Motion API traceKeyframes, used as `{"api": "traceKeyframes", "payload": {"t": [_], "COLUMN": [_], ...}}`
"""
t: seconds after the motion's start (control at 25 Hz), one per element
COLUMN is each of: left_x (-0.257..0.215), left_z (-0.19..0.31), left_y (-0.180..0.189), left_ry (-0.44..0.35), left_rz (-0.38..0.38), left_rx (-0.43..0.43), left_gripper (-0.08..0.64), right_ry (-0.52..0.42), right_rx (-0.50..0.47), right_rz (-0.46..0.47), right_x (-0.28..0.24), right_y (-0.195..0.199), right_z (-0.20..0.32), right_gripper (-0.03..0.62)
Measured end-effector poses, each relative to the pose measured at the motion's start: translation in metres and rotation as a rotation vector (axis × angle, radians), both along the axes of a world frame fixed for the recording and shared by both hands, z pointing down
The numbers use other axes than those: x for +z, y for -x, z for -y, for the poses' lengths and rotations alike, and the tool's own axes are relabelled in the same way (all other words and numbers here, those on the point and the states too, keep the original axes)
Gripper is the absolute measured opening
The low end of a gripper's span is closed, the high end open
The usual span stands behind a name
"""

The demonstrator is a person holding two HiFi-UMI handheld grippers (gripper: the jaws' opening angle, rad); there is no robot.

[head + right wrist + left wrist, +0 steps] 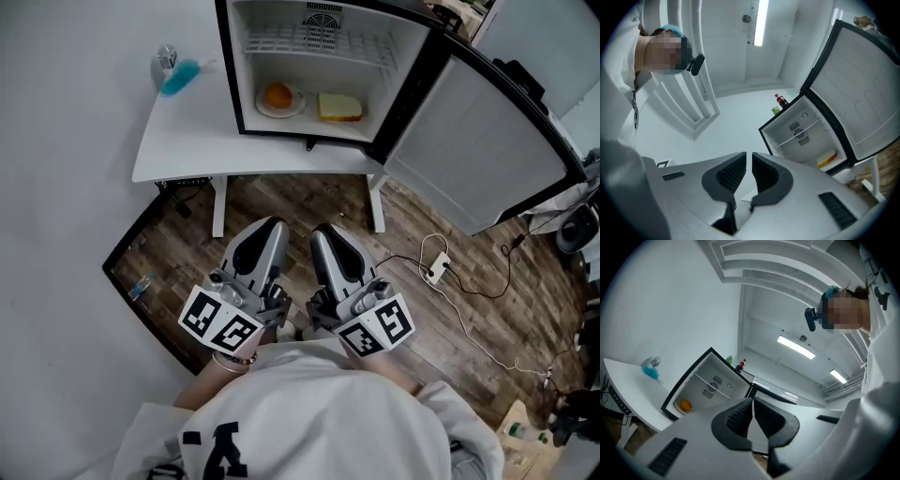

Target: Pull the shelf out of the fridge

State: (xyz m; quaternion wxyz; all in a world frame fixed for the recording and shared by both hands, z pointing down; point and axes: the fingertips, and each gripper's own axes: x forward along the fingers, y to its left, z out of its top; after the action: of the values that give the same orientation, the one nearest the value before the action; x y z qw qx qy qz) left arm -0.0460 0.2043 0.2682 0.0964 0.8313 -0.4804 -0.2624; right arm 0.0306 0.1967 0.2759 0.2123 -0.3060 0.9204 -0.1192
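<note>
Standing near the left end of the white desk (187, 145) is a bottle of blue liquid (173, 70), well apart from the small fridge (234, 66) that sits on the same desk with its door swung wide. Closer to the person, over the wooden floor (281, 202), the left gripper (270, 227) points toward the fridge from well short of the desk; the left gripper view shows its jaws pressed together with nothing between them. Inside the fridge, a plate with an orange (279, 98) lies on the bottom at the left, and the white wire shelf (319, 42) sits in place across the upper part of the compartment, untouched by either gripper. The right gripper (323, 230) hangs just beside the left one, jaws likewise closed on nothing. A sandwich (339, 107) lies on the fridge bottom to the right of the plate. Farther right stands the open fridge door (478, 141), and below it a power strip (434, 270) lies on the floor.
</note>
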Motion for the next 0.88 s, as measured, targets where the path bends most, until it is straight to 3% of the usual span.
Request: {"api": "traceKeyframes", "payload": {"t": [0.32,0.6,0.88], "left_x": [-0.007,0.004,0.004], "left_z": [0.01,0.028,0.056], "left_y": [0.022,0.022,0.029], "left_ry": [-0.019,0.011,0.007], "left_rz": [0.028,0.002,0.004], "left_rx": [-0.014,0.026,0.014], "left_gripper": [0.018,0.018,0.018], "right_ry": [-0.009,0.032,0.046], "right_rx": [-0.014,0.028,0.023], "right_rz": [0.012,0.014,0.041], "right_x": [-0.006,0.004,0.005], "right_y": [0.024,0.019,0.023], "right_z": [0.012,0.027,0.06], "right_gripper": [0.057,0.057,0.057]}}
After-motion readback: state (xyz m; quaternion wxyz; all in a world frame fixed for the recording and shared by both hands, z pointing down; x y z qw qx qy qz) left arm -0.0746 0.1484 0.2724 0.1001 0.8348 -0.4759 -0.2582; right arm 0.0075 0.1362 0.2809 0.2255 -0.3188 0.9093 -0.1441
